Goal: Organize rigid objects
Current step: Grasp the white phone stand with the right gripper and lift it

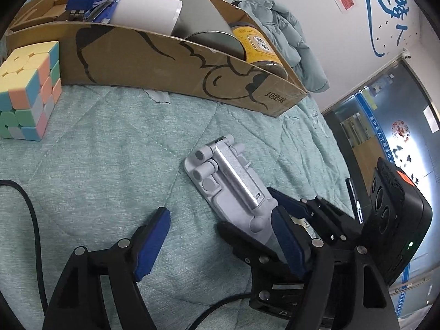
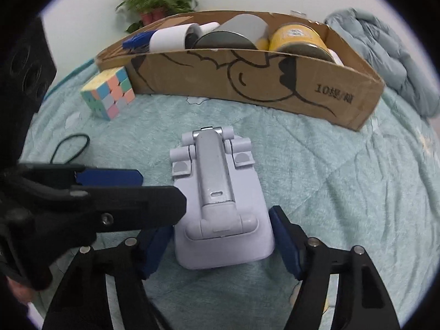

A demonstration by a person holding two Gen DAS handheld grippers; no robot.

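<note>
- The right gripper [image 2: 220,243] has its jaws apart, the grey phone stand [image 2: 217,200] lying between them on the bed quilt [image 2: 330,178].
- The left gripper [image 1: 220,236] has its jaws apart, just beside the stand.

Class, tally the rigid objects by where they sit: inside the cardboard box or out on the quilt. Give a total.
In the cardboard box: 4 visible (blue stapler, white mug, grey cylinder, yellow tin).
On the quilt: 2 (pastel puzzle cube, folded phone stand).
Total: 6.
</note>
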